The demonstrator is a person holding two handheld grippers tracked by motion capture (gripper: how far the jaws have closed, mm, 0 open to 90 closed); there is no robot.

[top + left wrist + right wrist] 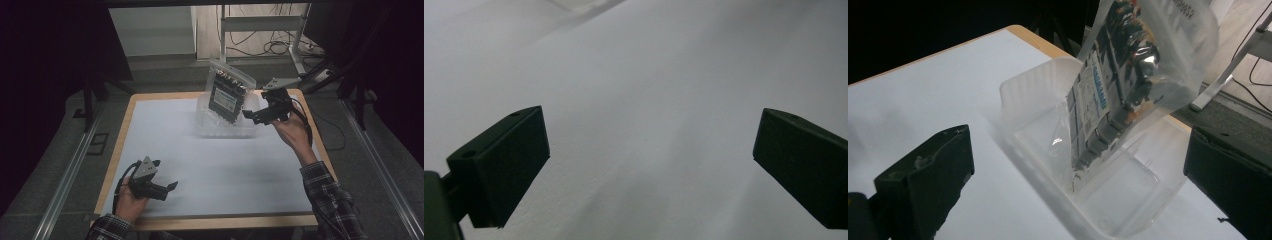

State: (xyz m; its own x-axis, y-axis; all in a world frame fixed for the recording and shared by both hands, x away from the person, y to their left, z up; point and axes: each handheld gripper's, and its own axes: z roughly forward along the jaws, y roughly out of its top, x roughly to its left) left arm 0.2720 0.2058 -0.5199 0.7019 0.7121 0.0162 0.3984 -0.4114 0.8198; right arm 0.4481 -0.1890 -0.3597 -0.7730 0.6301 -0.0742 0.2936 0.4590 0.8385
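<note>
Standing in clear bin (1028,100), bagged board (1118,85) just ahead of open right gripper (1078,165).

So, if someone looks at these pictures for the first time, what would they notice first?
Probably the clear bag with a dark packet inside, standing tilted in a see-through plastic tub near the far edge of the white table. The right gripper is just beside it with its jaws apart. The left gripper sits near the front edge, open and holding nothing.
</note>
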